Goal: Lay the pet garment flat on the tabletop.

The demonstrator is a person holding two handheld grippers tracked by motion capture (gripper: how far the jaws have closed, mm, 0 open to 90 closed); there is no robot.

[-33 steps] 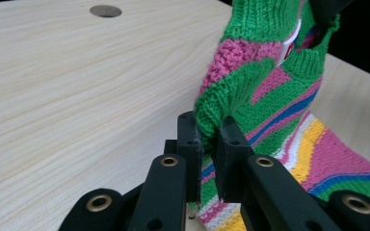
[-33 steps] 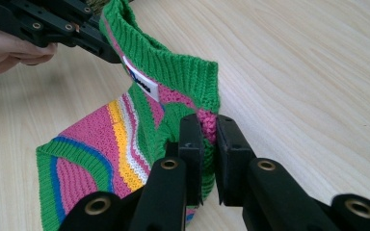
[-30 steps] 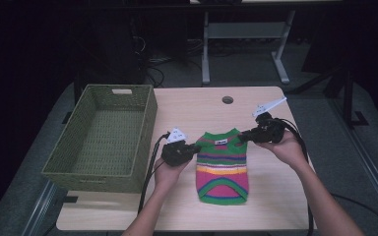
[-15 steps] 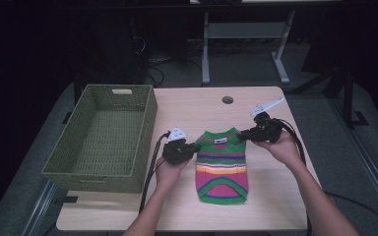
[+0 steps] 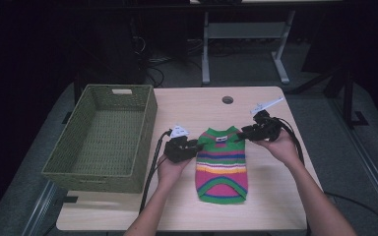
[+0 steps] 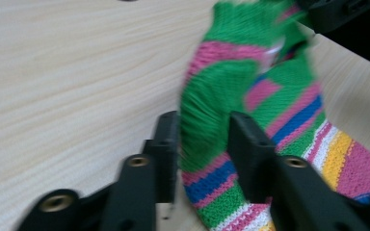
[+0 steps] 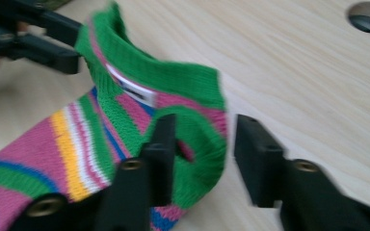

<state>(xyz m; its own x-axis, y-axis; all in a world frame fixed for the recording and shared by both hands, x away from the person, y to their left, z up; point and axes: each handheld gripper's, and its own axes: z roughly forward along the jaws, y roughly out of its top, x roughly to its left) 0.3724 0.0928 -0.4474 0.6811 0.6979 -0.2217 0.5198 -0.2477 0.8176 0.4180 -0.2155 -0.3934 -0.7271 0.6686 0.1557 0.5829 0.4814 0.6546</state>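
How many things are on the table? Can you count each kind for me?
Striped sweater: 1
Green woven basket: 1
Grippers: 2, the left gripper and the right gripper, one at each sleeve of the sweater
Total: 4

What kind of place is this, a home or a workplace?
Probably a lab or workshop set up for recording, not a home: a plain wooden table with a cable hole, loose cables on the floor, and another desk frame behind in a dark room.
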